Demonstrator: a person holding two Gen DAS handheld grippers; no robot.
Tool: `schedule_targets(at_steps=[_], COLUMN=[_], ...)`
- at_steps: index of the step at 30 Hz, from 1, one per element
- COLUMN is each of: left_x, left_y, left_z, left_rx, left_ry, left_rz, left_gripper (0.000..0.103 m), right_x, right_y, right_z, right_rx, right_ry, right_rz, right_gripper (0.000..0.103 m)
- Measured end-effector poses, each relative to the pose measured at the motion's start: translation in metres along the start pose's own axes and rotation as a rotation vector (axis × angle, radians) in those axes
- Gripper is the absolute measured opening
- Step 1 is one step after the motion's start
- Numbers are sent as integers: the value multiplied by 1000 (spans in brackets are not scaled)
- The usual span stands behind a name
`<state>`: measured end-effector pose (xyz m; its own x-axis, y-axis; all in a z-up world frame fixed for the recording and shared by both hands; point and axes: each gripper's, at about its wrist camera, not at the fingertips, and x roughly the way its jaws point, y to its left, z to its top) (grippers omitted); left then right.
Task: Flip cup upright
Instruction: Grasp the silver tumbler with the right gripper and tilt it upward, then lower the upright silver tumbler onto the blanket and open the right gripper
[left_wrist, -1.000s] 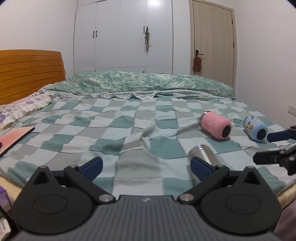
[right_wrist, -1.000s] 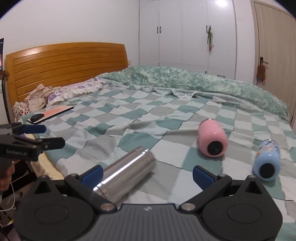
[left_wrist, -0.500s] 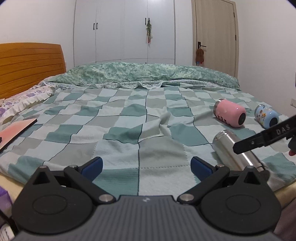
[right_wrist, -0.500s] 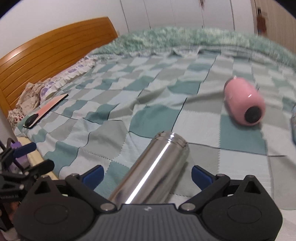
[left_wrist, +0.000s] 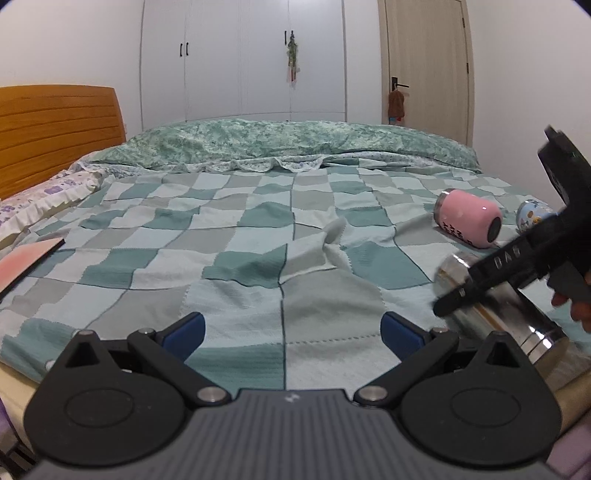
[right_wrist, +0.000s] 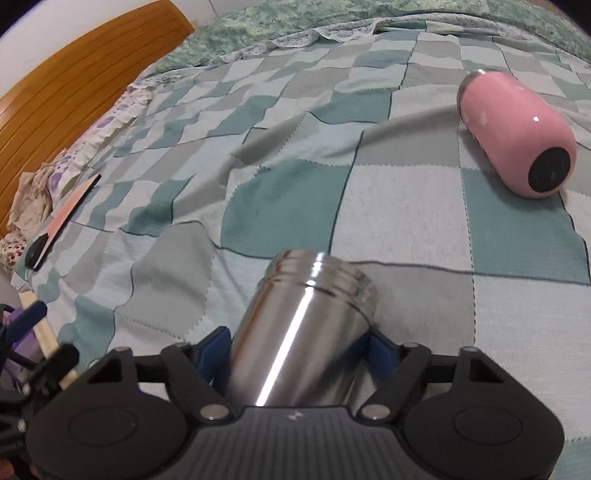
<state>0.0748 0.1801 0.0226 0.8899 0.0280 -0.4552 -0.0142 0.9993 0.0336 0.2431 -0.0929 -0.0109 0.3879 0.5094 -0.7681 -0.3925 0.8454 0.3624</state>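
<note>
A steel cup (right_wrist: 299, 325) lies on its side on the checked bedspread near the bed's front edge. My right gripper (right_wrist: 297, 350) has closed its blue pads against both sides of the cup's body; the cup still rests on the bed. In the left wrist view the same steel cup (left_wrist: 517, 317) shows at the right with the right gripper (left_wrist: 461, 291) across it. My left gripper (left_wrist: 291, 328) is open and empty, low over the front of the bed, left of the cup.
A pink cup (right_wrist: 517, 133) lies on its side beyond the steel one, also in the left wrist view (left_wrist: 469, 218). A blue patterned cup (left_wrist: 532, 218) lies behind it. A pink notebook (left_wrist: 22, 262) sits at the left. The wooden headboard (left_wrist: 55, 129) is far left.
My right gripper has moved forward and down onto the steel cup and closed its fingers on it. My left gripper stayed open and shifted only slightly.
</note>
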Motion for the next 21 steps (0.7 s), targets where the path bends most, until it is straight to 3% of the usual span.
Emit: schedule_targets(at_steps=[6,12,21], left_x=[-2,-7,0], left_y=[0,-10,-21], left_z=[-1,0,5], left_rx=[5,49,107], left_ry=[-5,-19,21], left_rz=[-36,-62,-83], left_gripper=[103,103,103], right_x=[-26,-63,-88], right_y=[2,10,54], right_z=[-8,-12,-22], right_rx=[-18,-100,-393], right_ry=[-114,-283,-545], right_rz=[56,89,18], right_gripper=[66,64,62])
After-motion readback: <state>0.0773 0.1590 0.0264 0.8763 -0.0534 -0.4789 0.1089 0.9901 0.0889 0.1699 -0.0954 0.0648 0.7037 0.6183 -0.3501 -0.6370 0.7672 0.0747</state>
